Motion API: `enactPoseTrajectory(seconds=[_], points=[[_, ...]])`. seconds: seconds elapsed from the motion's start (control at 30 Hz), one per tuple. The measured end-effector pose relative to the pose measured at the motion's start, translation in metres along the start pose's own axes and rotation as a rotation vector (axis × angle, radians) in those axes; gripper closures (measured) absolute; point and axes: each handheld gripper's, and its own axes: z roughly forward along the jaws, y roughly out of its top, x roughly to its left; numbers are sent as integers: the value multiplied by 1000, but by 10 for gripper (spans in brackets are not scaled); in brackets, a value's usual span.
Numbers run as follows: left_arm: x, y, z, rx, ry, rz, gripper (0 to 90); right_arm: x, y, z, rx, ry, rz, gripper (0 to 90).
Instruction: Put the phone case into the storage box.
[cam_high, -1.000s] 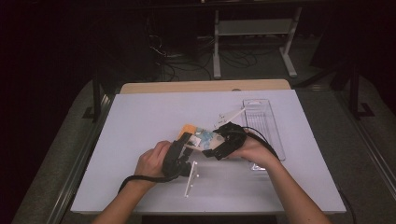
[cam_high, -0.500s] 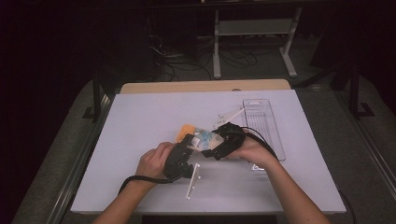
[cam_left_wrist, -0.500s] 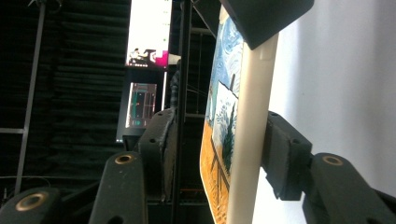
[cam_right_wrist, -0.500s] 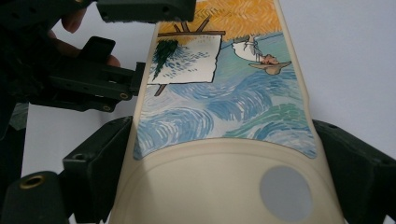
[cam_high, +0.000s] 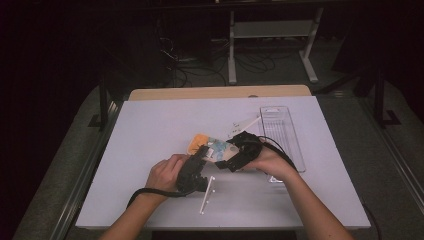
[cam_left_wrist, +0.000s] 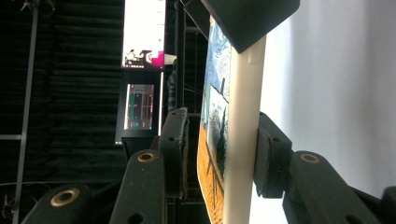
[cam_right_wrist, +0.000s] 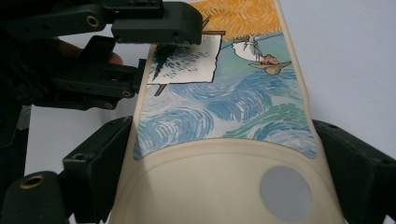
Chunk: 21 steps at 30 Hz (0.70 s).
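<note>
A cream phone case (cam_high: 210, 146) with a painted blue and orange face (cam_right_wrist: 233, 107) is held above the white table. My right gripper (cam_right_wrist: 224, 154) is shut on it, one jaw against each long side. My left gripper (cam_left_wrist: 219, 154) straddles the case's other end edge-on (cam_left_wrist: 240, 116). One pad (cam_left_wrist: 271, 154) rests on the cream side, and a thin gap remains between the other pad (cam_left_wrist: 176, 149) and the painted face. Its jaws have just been closing with the case between them. From above, the left gripper (cam_high: 202, 152) and right gripper (cam_high: 225, 152) meet at the table's middle.
A clear plastic tray (cam_high: 280, 130) lies on the table to the right of the hands. One white stick (cam_high: 206, 195) lies near the front edge and another (cam_high: 247, 124) beside the tray. Dark floor and a metal stand (cam_high: 270, 30) lie beyond the table.
The left gripper's jaws have drawn closer together around the case's end. Both hands and the case stay where they were.
</note>
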Motion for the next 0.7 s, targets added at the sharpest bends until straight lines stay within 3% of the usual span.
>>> enactPoseTrajectory(seconds=[0.7], points=[[0,2,-2,-2,-31,43,757,0,0,-1,0,15,3,98]])
